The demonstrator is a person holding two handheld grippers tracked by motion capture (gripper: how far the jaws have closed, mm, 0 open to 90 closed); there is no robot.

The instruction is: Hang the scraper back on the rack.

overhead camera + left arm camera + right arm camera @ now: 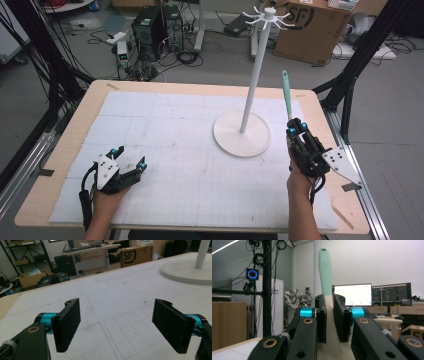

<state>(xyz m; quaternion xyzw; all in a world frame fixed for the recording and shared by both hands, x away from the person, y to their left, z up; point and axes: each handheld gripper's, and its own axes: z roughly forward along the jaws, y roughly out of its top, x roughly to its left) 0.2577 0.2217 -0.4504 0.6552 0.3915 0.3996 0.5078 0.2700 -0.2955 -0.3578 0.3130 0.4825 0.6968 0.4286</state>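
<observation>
Mint-green handle, cream below: one utensil (325, 272), probably a spatula, its head hidden. It stands upright, clamped between the jaws of the right gripper (296, 131), raised off the table (60, 165) right of the white hook stand (243, 132). Right hand (299, 181) points the gripper upward. Left gripper (129, 158): resting low on the mat, jaws wide apart, empty.

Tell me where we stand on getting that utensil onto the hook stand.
Done: the right gripper is shut on the green-handled utensil, held upright off the table. In hand: it hangs beside the white stand, whose hooks sit higher than the handle tip in the high view. Left: likely raising it and hooking it on. The left gripper rests open near the table's front edge.
</observation>
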